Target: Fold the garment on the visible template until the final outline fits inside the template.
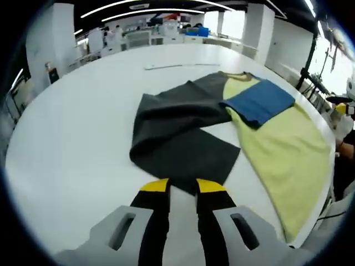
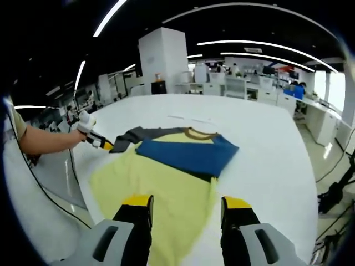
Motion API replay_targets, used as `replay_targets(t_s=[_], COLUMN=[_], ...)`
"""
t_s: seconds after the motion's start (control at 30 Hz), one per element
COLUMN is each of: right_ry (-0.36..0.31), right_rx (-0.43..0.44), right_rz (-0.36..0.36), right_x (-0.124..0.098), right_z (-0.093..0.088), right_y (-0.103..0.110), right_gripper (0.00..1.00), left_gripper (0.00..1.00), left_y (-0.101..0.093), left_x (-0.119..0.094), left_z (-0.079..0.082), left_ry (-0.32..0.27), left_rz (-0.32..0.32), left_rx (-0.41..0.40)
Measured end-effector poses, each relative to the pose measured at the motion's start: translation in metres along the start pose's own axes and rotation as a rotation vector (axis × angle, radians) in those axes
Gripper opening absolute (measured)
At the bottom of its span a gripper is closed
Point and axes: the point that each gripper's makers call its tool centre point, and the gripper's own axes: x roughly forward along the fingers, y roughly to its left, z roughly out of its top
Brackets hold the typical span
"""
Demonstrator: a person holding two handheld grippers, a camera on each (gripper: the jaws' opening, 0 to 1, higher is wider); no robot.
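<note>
Left claw (image 1: 182, 185) clenched on grey sleeve (image 1: 183, 155) hem at 6 o'clock, ready to fold inward; right claw (image 2: 188, 204) released over yellow T-shirt (image 2: 161, 194).

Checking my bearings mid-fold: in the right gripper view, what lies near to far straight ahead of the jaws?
Right gripper → yellow body → blue sleeve → brown collar → bare table.

Garment (image 1: 222, 133) flat on table (image 1: 72, 155), sleeve (image 1: 260, 101) folded atop.
</note>
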Motion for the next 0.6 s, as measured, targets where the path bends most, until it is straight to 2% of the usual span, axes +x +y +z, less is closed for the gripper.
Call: replay_targets(t_s=[0.07, 0.23, 0.47, 0.6], right_ry=[0.002, 0.006, 0.009, 0.011], right_rx=[0.003, 0.004, 0.004, 0.005], right_rz=[0.004, 0.004, 0.005, 0.004], right_x=[0.002, 0.004, 0.005, 0.005], right_z=[-0.001, -0.002, -0.001, -0.002], right_y=[0.001, 0.0, 0.0, -0.002], right_gripper=[0.46, 0.46, 0.46, 0.46], left_gripper=[0.09, 0.01, 0.0, 0.0], left_y=[0.002, 0.0, 0.003, 0.015], left_x=[0.0, 0.003, 0.003, -0.002], left_z=[0.0, 0.002, 0.003, 0.005], left_ry=[0.005, 0.0, 0.008, 0.016], left_rz=[0.019, 0.025, 0.039, 0.055], left_rx=[0.04, 0.072, 0.131, 0.151])
